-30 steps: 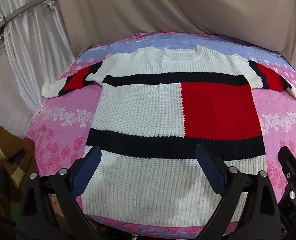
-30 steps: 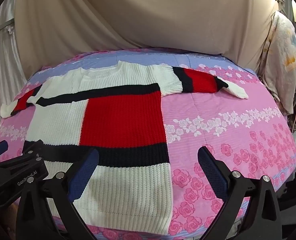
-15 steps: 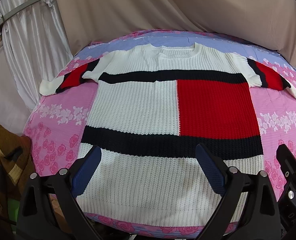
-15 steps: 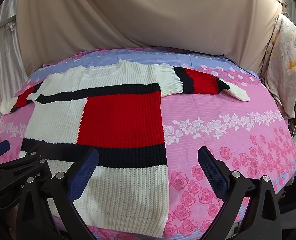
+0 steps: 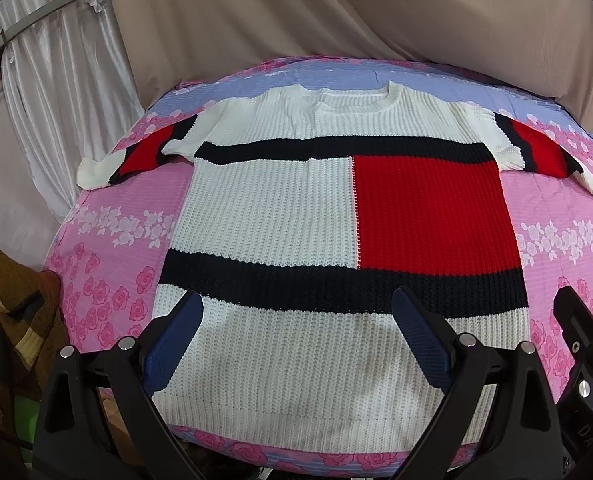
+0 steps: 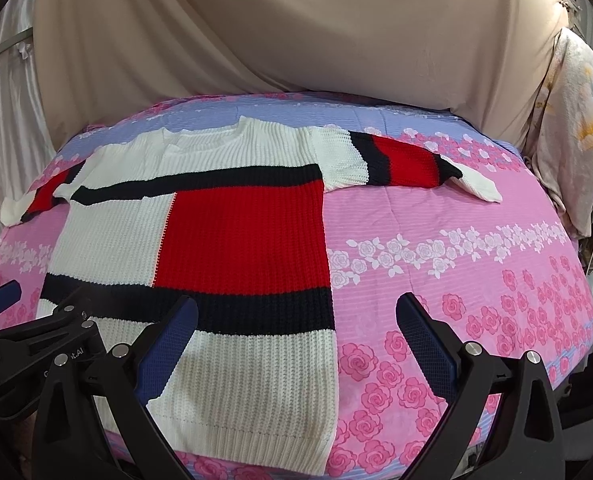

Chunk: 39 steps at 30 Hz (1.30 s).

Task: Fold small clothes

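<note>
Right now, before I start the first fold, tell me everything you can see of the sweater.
The sweater is a chunky ribbed knit, mostly white, with two black bands, a red block on its chest and a round neck. It lies flat, face up, unfolded on the pink flowered bedspread, neck at the far side, hem at the near edge. Both sleeves, banded black, red and white, lie spread outward. Neither gripper touches it; both are open above the hem.

A ribbed knit sweater (image 5: 296, 216) of white, red and navy blocks lies on a pink and lilac rose-printed bedsheet (image 6: 456, 264).
</note>
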{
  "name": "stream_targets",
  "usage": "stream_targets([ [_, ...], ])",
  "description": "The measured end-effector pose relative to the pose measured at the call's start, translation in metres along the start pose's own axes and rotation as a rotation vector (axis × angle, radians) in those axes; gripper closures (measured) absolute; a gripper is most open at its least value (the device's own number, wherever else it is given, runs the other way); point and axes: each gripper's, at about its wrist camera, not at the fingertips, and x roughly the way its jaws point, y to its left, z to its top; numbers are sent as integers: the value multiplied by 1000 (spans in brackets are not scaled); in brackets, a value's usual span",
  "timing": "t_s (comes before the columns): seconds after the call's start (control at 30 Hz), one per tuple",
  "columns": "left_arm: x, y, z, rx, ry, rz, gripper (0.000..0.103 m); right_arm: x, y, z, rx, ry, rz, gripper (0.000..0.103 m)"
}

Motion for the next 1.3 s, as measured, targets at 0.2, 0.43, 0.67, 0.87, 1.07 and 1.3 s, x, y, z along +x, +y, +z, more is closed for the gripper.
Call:
stream_targets([
  [0.2,1,-1,-1,3,2,-3,10,1,-4,0,0,3,1,5],
  [0.43,4,-4,1,8,9,-2,10,2,-5,-1,1,5,2,5],
  [0.67,4,-5,1,8,9,-3,10,3,-9,-2,5,5,0,5],
  [0.87,6,-7,4,8,11,-6,10,6,-14,1,7,9,-4,5],
  [1.07,7,-10,5,10,13,-5,10,7,-15,4,6,10,-7,5],
  [1.3,10,-15,7,11,21,-2,10,7,-16,3,4,8,-7,5],
])
